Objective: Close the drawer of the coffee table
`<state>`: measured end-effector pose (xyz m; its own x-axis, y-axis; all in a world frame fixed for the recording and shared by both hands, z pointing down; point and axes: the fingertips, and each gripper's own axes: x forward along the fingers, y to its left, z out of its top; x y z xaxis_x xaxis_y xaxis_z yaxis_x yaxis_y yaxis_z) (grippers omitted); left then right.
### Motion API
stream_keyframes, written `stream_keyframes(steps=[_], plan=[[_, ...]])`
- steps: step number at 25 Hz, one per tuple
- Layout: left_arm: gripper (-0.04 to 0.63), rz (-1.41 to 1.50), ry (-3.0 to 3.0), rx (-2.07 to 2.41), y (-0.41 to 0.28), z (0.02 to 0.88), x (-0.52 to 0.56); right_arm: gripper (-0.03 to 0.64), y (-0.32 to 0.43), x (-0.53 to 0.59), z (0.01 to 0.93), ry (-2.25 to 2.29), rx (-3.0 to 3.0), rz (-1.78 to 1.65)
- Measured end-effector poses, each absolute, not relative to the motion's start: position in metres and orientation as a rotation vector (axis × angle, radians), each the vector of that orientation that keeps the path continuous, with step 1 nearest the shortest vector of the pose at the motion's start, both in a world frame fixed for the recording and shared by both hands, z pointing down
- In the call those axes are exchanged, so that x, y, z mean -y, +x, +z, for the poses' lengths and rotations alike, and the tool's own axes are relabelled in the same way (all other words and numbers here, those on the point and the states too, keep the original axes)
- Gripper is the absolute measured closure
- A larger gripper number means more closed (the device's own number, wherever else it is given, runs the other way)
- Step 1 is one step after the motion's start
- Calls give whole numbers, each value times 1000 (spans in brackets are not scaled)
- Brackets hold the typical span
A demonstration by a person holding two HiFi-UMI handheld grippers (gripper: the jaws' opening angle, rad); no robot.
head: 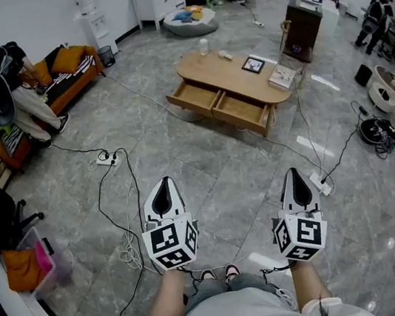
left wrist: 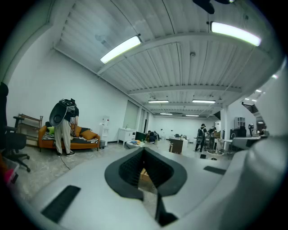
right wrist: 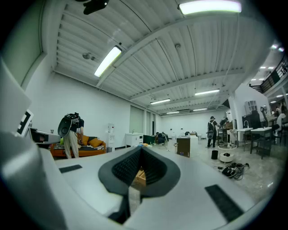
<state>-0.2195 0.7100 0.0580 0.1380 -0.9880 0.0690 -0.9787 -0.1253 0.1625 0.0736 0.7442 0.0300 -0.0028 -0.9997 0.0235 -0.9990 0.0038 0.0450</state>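
Well, both my tools are empty: the left gripper (head: 162, 185) and the right gripper (head: 292, 173) have their jaws pressed together on nothing, held level just in front of me. The oval light-wood coffee table (head: 221, 65) stands well apart from me across the grey floor, and both its drawers are pulled out, the left wooden drawer (head: 194, 95) and the right wooden drawer (head: 243, 110). Black cables (head: 103, 199) and a white power strip (head: 105, 160) lie between us, so I could catch a foot walking over. Pushing a drawer front off-centre with narrow closed tips might skew it or let them slip off.
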Motion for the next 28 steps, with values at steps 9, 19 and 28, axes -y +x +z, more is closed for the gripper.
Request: stream_keyframes(steps=[9, 19, 28], plan=[[604, -68, 2245, 1933, -228, 59, -708, 615, 67, -745, 34, 2211, 2232, 48], [566, -52, 2258, 1907, -236, 55, -701, 596, 59, -737, 34, 2210, 2214, 50], [353, -67, 2334, 1880, -230, 48, -698, 458, 57, -731, 33, 2191, 2248, 55]])
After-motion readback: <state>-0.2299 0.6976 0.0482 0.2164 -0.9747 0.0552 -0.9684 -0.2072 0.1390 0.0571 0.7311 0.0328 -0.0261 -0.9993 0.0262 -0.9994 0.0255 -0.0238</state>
